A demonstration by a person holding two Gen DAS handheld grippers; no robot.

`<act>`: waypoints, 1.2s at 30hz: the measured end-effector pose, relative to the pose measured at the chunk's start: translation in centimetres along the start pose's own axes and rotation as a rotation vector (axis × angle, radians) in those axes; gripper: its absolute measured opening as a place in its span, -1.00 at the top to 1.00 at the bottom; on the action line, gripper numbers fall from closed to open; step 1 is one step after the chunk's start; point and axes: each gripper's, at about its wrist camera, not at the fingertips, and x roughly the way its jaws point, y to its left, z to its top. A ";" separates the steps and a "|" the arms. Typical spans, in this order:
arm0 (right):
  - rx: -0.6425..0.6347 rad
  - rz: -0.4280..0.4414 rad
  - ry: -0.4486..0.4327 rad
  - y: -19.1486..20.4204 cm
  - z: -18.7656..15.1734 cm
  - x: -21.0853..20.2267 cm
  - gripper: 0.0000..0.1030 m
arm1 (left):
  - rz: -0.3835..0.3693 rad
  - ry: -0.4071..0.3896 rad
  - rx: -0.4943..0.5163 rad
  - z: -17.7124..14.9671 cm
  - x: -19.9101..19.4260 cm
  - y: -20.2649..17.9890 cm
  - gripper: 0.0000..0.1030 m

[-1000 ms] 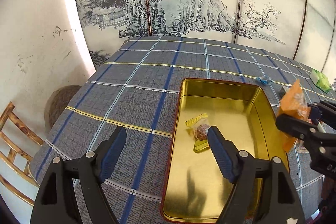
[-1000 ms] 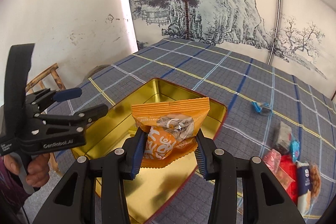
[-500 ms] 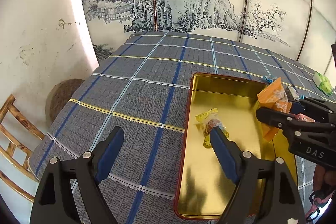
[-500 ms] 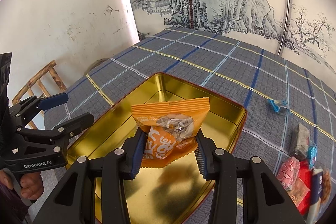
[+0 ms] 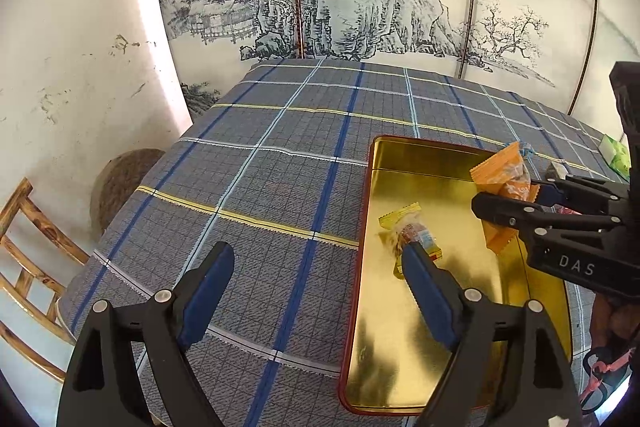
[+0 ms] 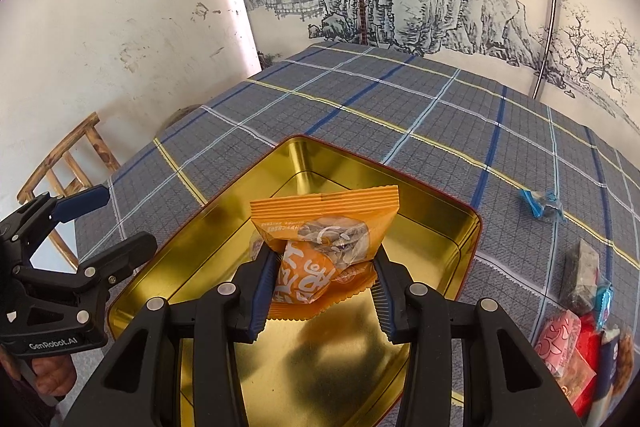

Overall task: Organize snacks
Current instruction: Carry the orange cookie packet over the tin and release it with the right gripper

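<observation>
Table point(image 6: 400, 99): covered in a grey plaid cloth; a loose pile of packets point(image 6: 576, 355) lies at its right edge, well apart from the tin, so most of the sorting is not yet done.
Gold tin point(image 5: 460, 367): open and shallow with a low rim. A packet let go near the rim could slide out over the edge or hang on it.
Left gripper point(image 5: 316, 267): jaws wide and opening, nothing between them; one finger over the cloth, the other over the tin floor. It sits close to the drop zone, so the two tools could knock together.
Right gripper point(image 6: 322, 281): narrow, clamped on the orange packet, held above the tin's interior.
Orange packet point(image 6: 324, 239): pinched at its lower half and standing upright. The puffed film looks slippery, so it may twist or tip on release, or be crushed if squeezed harder.
Yellow-wrapped candy point(image 5: 408, 231): already on the tin floor, just beside the left finger; the orange packet may land on it.
</observation>
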 end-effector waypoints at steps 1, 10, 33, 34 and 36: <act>0.000 -0.001 0.002 0.0 0.0 0.1 0.14 | 0.001 0.001 -0.001 -0.1 0.0 0.1 -0.61; 0.015 -0.005 0.015 -0.3 0.5 0.9 0.13 | 0.006 0.000 -0.004 -0.3 0.1 0.6 -0.64; 0.040 -0.007 0.008 -0.5 1.0 1.6 -0.19 | 0.008 0.005 -0.002 -0.5 0.2 0.4 -0.67; 0.042 -0.012 0.004 -0.5 1.0 1.6 -0.23 | 0.008 0.004 -0.002 -0.5 0.2 0.6 -0.67; 0.047 -0.008 -0.007 -0.5 1.1 1.3 -0.26 | 0.008 0.004 0.000 -0.4 0.2 0.4 -0.67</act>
